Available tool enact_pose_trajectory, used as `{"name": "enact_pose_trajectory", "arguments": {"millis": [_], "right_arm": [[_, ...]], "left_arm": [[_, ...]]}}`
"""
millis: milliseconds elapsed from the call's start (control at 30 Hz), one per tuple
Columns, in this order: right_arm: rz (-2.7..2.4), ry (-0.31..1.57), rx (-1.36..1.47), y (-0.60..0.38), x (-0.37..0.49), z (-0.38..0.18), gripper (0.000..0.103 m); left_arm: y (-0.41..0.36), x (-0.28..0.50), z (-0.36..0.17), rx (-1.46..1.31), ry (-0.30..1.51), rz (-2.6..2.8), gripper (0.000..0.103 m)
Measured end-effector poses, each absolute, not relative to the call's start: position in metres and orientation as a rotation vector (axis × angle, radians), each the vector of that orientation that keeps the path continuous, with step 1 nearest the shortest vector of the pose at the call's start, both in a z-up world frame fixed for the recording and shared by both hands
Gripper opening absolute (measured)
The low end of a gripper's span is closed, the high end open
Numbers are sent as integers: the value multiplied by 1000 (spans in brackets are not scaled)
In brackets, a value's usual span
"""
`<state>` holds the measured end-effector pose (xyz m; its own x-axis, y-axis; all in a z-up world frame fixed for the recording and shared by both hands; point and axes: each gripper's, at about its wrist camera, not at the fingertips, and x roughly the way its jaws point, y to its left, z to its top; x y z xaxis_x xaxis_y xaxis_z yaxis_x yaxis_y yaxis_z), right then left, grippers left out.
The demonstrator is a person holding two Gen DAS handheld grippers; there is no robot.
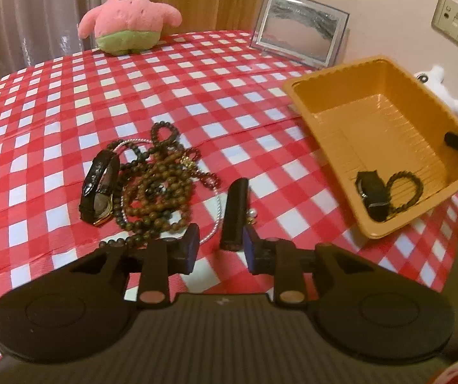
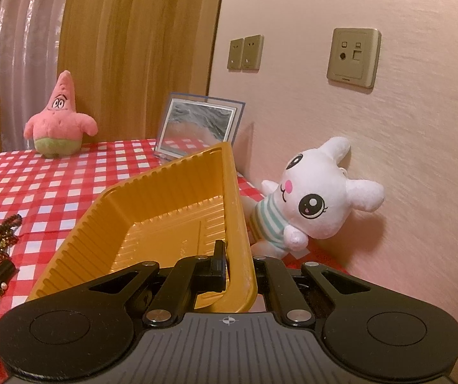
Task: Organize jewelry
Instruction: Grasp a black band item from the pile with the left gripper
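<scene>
The left gripper (image 1: pixel 219 249) hung over the checked tablecloth (image 1: pixel 197 96) with its jaws released and parted; nothing lay between the pads. A black bar-shaped piece (image 1: pixel 235 212) lay on the cloth just ahead of the right-hand finger (image 1: pixel 253 246), its near end level with that fingertip; whether the two touched could not be told. A heap of jewelry (image 1: pixel 155 188) lay ahead and to the left of the jaws: strands of brown beads tangled together, a black watch (image 1: pixel 99 188) on the heap's left side, and a thin pearl-like chain (image 1: pixel 217 211) looping out toward the gap between the fingers.

The right gripper (image 2: pixel 238 265) was clenched on the rim of the yellow tray (image 2: pixel 152 220). One finger (image 2: pixel 217 262) sat inside the tray wall and the other outside it, hidden behind the rim. The tray was tilted, with the gripped end raised off the cloth. In the left wrist view the tray (image 1: pixel 350 134) stood ahead and to the right of the left jaws, well apart from them, and held a black watch-like piece (image 1: pixel 373 195) and a dark bead bracelet (image 1: pixel 405 192) in its low corner.

A pink star plush (image 1: pixel 129 16) and a framed picture (image 1: pixel 299 28) stood at the far edge. A white plush (image 2: pixel 312 195) leaned against the wall, beyond and right of the right jaws.
</scene>
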<state>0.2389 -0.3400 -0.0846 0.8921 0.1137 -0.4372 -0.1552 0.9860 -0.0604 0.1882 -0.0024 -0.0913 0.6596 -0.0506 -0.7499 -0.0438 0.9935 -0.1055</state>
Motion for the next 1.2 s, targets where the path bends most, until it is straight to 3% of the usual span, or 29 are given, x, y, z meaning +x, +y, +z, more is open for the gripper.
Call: {"name": "enact_pose_trajectory", "arguments": {"millis": [533, 833, 1200], "right_arm": [[134, 451, -97, -340, 239, -84, 5], [127, 457, -91, -341, 238, -85, 5], [121, 461, -92, -341, 238, -85, 5]], "left_arm": [[-21, 212, -111, 36, 890, -60, 28], [-24, 225, -121, 69, 914, -74, 19], [-27, 252, -128, 112, 921, -88, 20]]}}
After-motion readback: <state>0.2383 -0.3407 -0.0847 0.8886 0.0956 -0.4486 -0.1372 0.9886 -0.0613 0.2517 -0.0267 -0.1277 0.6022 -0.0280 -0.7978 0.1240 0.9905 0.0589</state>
